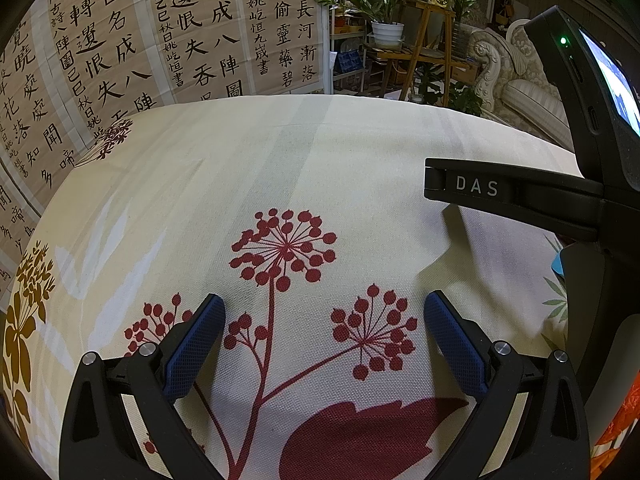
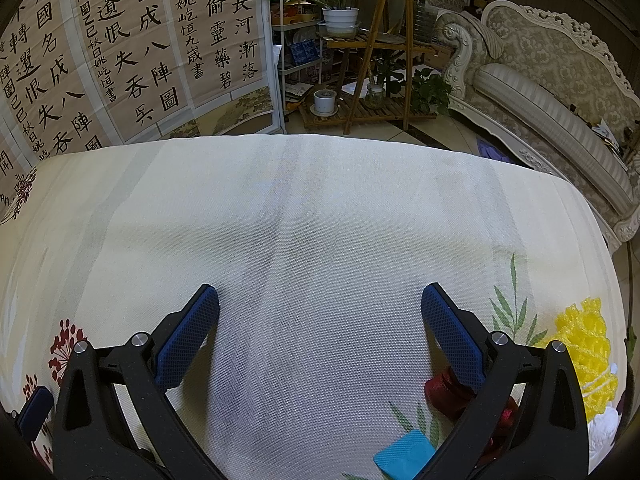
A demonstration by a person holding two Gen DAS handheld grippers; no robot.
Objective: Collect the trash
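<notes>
My left gripper [image 1: 324,312] is open and empty above the floral tablecloth [image 1: 320,152]. My right gripper [image 2: 320,304] is open and empty over bare cloth [image 2: 320,208]; its body also shows in the left wrist view [image 1: 516,196]. In the right wrist view, trash lies low right: a yellow foam net [image 2: 588,344], a dark red crumpled piece [image 2: 444,394] partly behind my right finger, a blue scrap [image 2: 404,458] and something white [image 2: 604,430]. An orange wrapper [image 1: 616,436] and a blue corner [image 1: 557,266] show at the left view's right edge.
A screen of calligraphy panels [image 2: 132,52] stands behind the table. A wooden plant stand [image 2: 372,64] with potted plants and a cream sofa [image 2: 552,92] lie beyond the table's far edge [image 2: 320,140].
</notes>
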